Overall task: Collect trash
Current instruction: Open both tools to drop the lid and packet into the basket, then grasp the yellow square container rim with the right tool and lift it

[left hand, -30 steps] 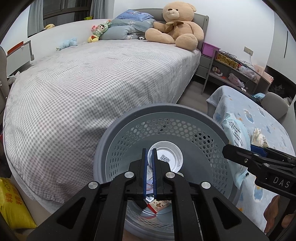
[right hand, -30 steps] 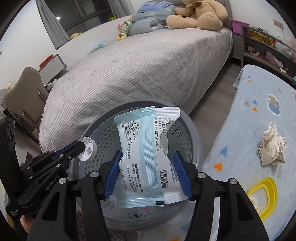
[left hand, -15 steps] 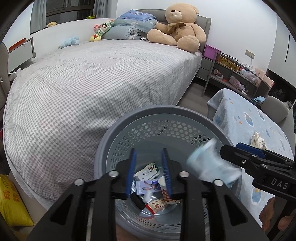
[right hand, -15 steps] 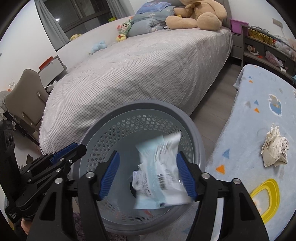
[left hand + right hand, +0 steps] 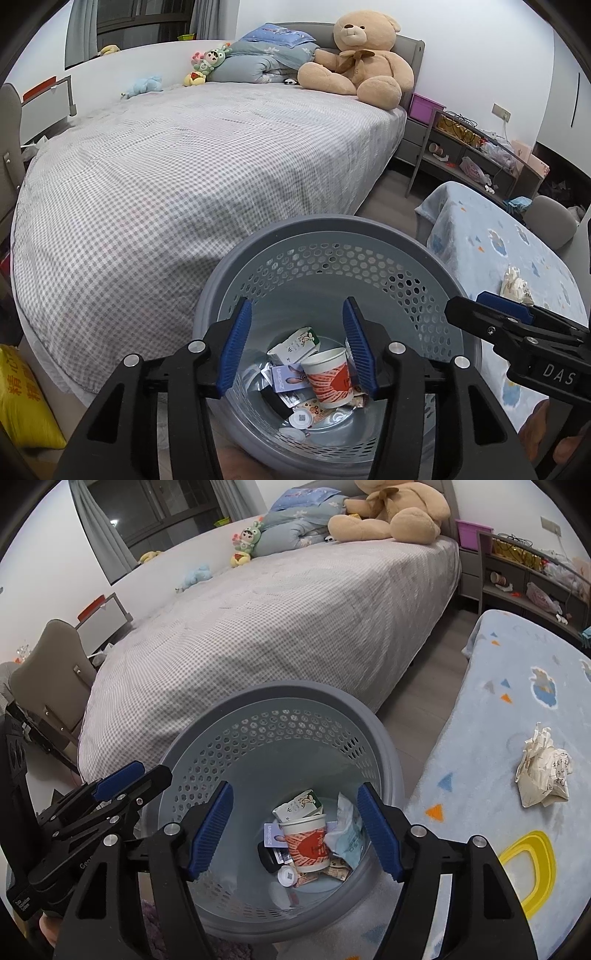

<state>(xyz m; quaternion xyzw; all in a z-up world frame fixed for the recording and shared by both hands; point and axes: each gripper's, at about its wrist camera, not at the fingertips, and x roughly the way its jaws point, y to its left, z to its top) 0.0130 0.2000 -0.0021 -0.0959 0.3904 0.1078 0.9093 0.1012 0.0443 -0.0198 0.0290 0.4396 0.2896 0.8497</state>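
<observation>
Both grippers, left gripper (image 5: 297, 345) and right gripper (image 5: 295, 829), gape empty over perforated round basket (image 5: 332, 236) (plastic, grey)

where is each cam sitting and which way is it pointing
Left wrist: on the left gripper, angled down into the grey basket; open blue-padded jaws show, right gripper at right.
Right wrist: on the right gripper, angled down into the basket; open jaws show, left gripper at left.
Shared: basket, paper cup, bed, crumpled paper.

Both black claws (image 5: 297, 345) (image 5: 295, 829) carry ribbed blue pads, silver screws, possibly white lettering.
</observation>
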